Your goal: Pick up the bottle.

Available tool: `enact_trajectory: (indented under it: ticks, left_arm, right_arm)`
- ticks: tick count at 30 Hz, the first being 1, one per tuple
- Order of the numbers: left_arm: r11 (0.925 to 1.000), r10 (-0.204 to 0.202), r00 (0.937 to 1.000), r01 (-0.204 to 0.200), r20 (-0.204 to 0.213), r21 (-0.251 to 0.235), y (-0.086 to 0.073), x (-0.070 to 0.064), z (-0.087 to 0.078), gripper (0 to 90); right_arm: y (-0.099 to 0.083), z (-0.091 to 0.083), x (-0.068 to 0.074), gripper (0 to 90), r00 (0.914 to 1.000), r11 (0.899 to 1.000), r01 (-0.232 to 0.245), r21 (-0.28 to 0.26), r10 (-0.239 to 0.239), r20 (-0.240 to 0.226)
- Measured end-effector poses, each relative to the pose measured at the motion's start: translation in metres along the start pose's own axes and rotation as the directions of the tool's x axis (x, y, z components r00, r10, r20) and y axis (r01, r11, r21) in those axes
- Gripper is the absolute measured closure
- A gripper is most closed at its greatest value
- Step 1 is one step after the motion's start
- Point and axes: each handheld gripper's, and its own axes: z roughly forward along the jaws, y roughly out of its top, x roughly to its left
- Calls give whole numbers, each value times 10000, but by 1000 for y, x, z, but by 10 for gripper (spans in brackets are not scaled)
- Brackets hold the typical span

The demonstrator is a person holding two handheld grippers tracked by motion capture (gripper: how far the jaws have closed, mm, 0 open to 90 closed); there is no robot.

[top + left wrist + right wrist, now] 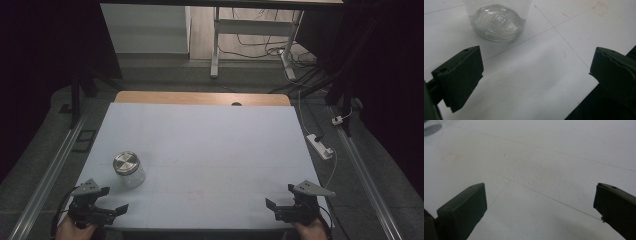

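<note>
Nearest the high camera, two hands gripped the tools at the table's near edge; the left gripper [106, 200] sat at about seven o'clock of the white tabletop [210, 135], the right gripper [280, 197] at about five o'clock, well apart from each other. Both stood with jaws spread wide and nothing between them; that looked like a ready stance, judged from the bare surface under each. A clear glass jar with a metal lid [128, 169] stood upright near the left gripper, at roughly one o'clock from it; in the left gripper view its base [496, 21] lay ahead of the jaws, untouched; so the left tool seemed placed for the first reach.
</note>
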Motion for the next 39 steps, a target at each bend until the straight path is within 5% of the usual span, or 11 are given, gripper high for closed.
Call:
enact_trajectory:
  ticks: [4,13,26,39]
  left_arm:
    - [9996,137,9999,-138,-45,-242,0,-1,-1,30]
    - [9998,176,9995,-176,-272,-17,1,-3,1,0]
    - [9997,11,9987,1,-515,243,3,-3,4,0]
    - [9995,-5,9979,-15,-654,-309,5,-3,0,0]
  right_arm:
    - [1,3,5,0,9983,9982,545,266,-540,-204]
    - [1,3,3,0,9986,9992,55,386,-34,-528]
    - [1,6,3,0,9982,9975,163,693,-123,-581]
    - [2,7,4,0,9982,9963,264,817,-219,-559]
